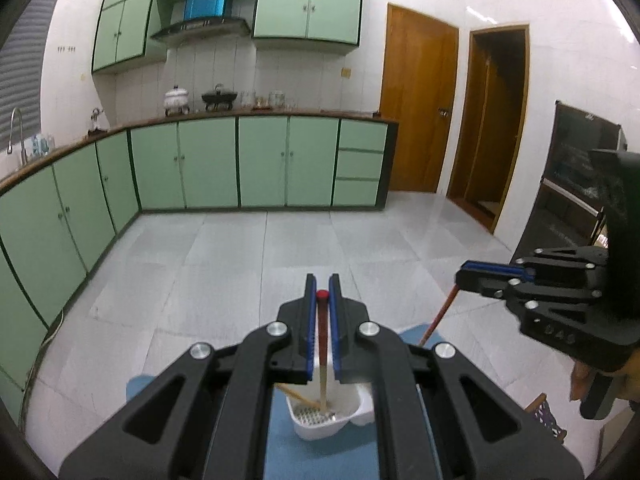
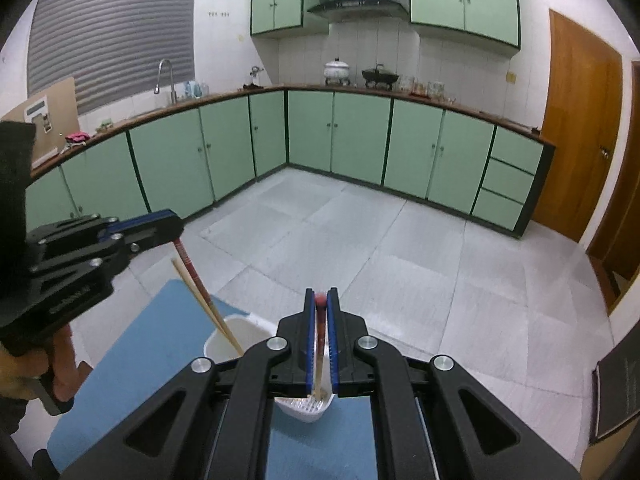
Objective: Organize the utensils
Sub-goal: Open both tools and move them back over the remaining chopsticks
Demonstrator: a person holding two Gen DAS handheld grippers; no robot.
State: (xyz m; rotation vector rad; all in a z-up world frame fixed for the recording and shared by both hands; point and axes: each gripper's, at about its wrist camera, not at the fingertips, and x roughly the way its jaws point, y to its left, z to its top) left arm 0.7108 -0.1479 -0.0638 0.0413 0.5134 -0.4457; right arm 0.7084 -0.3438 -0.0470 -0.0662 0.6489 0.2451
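My left gripper (image 1: 322, 286) is shut on a chopstick (image 1: 321, 344) with a red top. The stick stands upright with its lower end in a white slotted utensil holder (image 1: 352, 416) on a blue mat (image 1: 320, 456). Another chopstick (image 1: 298, 397) leans in the holder. My right gripper (image 2: 321, 300) is shut on a second red-topped chopstick (image 2: 319, 360), its lower end over the same holder (image 2: 244, 330). The right gripper also shows in the left view (image 1: 466, 278), and the left gripper in the right view (image 2: 176, 226).
The blue mat (image 2: 132, 364) covers a small table above a grey tiled floor (image 1: 260, 264). Green cabinets (image 1: 208, 160) line the far walls. A wooden door (image 1: 416, 100) and a dark shelf unit (image 1: 568, 184) stand to the right.
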